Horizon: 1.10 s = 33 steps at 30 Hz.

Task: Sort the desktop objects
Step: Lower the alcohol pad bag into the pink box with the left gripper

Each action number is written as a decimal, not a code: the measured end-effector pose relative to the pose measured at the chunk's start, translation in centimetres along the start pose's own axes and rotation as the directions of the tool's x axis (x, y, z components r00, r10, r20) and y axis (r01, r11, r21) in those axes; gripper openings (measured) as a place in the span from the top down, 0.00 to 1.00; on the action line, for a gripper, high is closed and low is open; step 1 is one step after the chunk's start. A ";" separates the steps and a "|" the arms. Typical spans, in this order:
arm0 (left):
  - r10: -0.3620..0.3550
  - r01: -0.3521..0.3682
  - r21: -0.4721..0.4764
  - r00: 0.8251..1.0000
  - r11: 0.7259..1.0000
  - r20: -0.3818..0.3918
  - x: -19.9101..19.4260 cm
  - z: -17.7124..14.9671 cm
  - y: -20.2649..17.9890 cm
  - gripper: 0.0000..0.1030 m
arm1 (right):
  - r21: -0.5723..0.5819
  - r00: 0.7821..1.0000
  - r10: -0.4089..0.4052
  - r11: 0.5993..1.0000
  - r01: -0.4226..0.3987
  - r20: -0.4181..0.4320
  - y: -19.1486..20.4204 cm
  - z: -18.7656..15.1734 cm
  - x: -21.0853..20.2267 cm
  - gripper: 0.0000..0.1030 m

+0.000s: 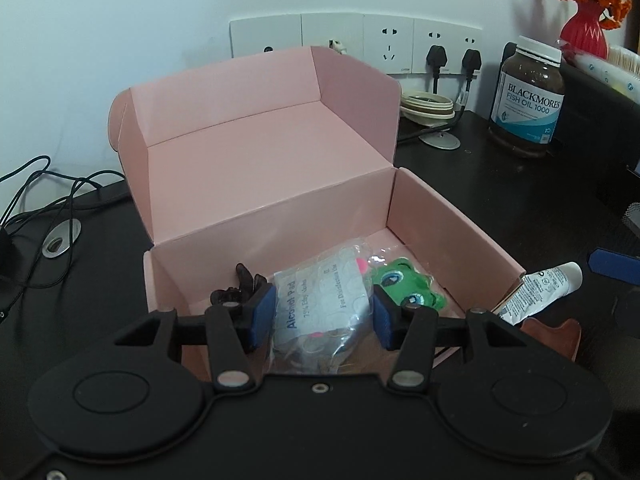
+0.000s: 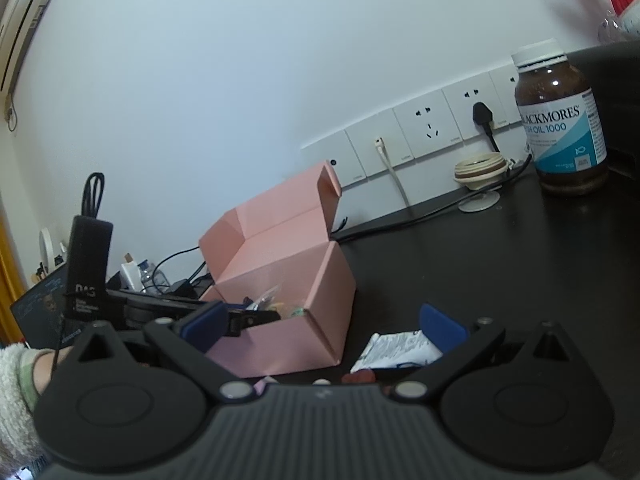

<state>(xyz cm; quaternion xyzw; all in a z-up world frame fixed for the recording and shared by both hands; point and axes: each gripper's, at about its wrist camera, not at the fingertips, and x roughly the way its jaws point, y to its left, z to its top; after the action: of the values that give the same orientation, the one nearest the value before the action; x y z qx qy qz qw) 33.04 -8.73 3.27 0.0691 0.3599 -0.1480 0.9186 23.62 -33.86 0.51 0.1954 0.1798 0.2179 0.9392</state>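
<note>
The left wrist camera looks steeply down, very near, into the open pink box (image 1: 280, 184), the wall sockets (image 1: 356, 42) at 12 o'clock. The right wrist camera sits low, almost level, farther away: box (image 2: 288, 280) at 10 o'clock. Both views share the box, the sockets (image 2: 424, 128) and the fish oil bottle (image 1: 528, 96) (image 2: 560, 120).

Both grippers: matte black plastic, two round embossed discs at the base, silver pivot rivets on the linkage arms, blue pads (image 1: 262, 312) on the fingers. Right gripper (image 2: 324, 326) has a ribbed grey top. Left gripper (image 1: 320, 316) all black. Fuzzy cream sleeve (image 2: 14, 384), pale green cuff.
</note>
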 end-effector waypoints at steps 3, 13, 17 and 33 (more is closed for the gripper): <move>-0.010 0.008 -0.068 1.000 0.998 -0.025 0.1 0.6 0.3 0.50 | 0.005 1.000 0.001 1.000 -0.001 0.000 -0.1 0.0 0.0 0.01; 0.085 -0.096 -0.148 0.993 0.984 -0.079 1.7 2.0 -1.0 0.46 | 0.015 1.000 0.003 1.000 -0.003 -0.001 -0.2 0.0 0.0 0.01; 0.133 -0.150 -0.149 0.984 0.977 -0.120 2.0 2.0 -1.3 0.46 | 0.017 1.000 0.006 1.000 -0.006 -0.002 -0.2 0.0 -0.1 0.01; 0.123 -0.144 -0.162 0.983 0.976 -0.133 2.0 1.5 -1.1 0.38 | 0.022 1.000 0.008 1.000 -0.008 -0.006 -0.3 0.0 0.0 0.01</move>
<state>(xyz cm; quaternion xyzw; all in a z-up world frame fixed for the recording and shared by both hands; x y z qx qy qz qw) 35.09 -10.59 2.99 0.0229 0.4215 -0.0497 0.9052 23.72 -34.10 0.40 0.2057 0.1841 0.2202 0.9356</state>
